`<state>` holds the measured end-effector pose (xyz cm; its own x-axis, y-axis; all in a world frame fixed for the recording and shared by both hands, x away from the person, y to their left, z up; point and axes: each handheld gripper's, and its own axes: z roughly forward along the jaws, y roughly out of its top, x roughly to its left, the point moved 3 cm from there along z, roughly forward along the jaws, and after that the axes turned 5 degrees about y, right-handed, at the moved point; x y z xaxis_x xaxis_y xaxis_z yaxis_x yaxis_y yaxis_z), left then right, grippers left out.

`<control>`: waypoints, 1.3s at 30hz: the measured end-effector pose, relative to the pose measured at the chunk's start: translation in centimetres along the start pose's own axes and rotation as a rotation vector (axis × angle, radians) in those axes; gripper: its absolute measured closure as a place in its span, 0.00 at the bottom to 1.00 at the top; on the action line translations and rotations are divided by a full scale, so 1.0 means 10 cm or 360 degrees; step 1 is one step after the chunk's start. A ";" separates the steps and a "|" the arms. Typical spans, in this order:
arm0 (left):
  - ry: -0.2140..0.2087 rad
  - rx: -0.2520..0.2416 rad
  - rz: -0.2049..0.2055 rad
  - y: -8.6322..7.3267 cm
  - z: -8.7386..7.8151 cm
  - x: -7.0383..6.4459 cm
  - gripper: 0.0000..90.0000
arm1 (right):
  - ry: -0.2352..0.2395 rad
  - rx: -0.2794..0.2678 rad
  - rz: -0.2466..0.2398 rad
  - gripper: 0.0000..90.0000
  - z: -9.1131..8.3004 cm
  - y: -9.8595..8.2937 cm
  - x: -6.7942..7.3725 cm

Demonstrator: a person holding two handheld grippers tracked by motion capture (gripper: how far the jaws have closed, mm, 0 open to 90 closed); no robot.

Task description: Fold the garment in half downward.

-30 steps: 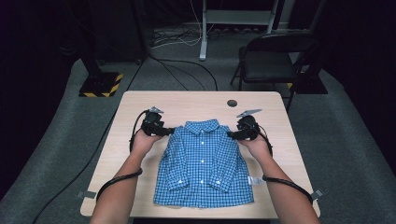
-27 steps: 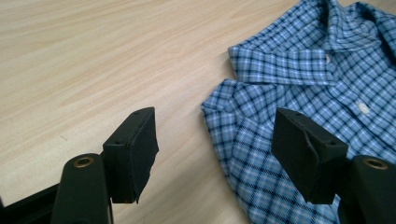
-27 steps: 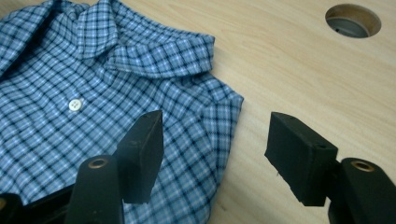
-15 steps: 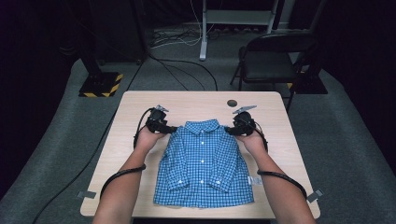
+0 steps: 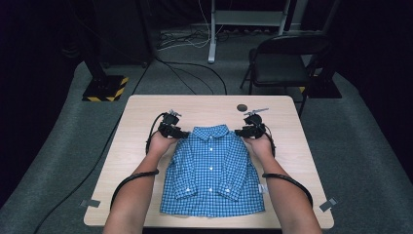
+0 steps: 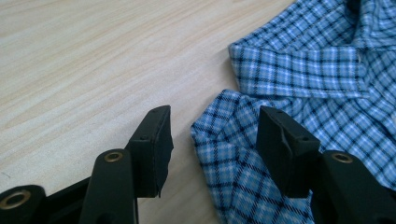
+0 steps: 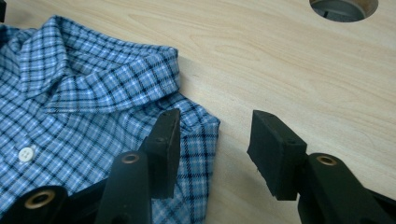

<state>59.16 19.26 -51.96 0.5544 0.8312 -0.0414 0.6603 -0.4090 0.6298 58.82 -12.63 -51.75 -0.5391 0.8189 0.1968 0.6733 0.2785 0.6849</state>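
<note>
**Both grippers open at the shirt's shoulders**

Your blue checked shirt [image 5: 213, 170] lies flat and buttoned on the table [image 5: 146, 112], collar toward the far edge, hem close to the near edge. Your left gripper [image 5: 176, 132] sits at the shirt's left shoulder, jaws spread wide, with the bunched shoulder corner [image 6: 219, 126] between them but not pinched. Your right gripper [image 5: 245, 131] mirrors it at the other shoulder: jaws apart, one over the fabric, the other over bare wood. A round hole [image 5: 242, 107] sits near the far edge.
</note>
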 end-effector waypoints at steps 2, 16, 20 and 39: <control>0.0005 0.0014 -0.0012 0.00 0.02 0.00 0.50 | -0.0011 0.0013 0.0000 0.58 0.03 0.01 0.01; 0.0021 0.0011 -0.0064 0.03 0.11 0.01 0.57 | -0.0072 0.0059 0.0022 0.59 0.19 0.04 0.04; 0.0034 0.0031 -0.0052 0.04 0.15 -0.02 0.63 | -0.0079 0.0085 -0.0014 0.68 0.24 0.03 0.05; 0.0105 0.0026 0.0063 0.02 0.15 -0.11 0.96 | -0.0102 0.0123 -0.0056 0.96 0.25 0.04 0.13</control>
<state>59.43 17.69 -52.91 0.5460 0.8370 0.0353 0.6467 -0.4479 0.6174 59.65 -10.23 -53.02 -0.5313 0.8377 0.1265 0.6927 0.3436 0.6341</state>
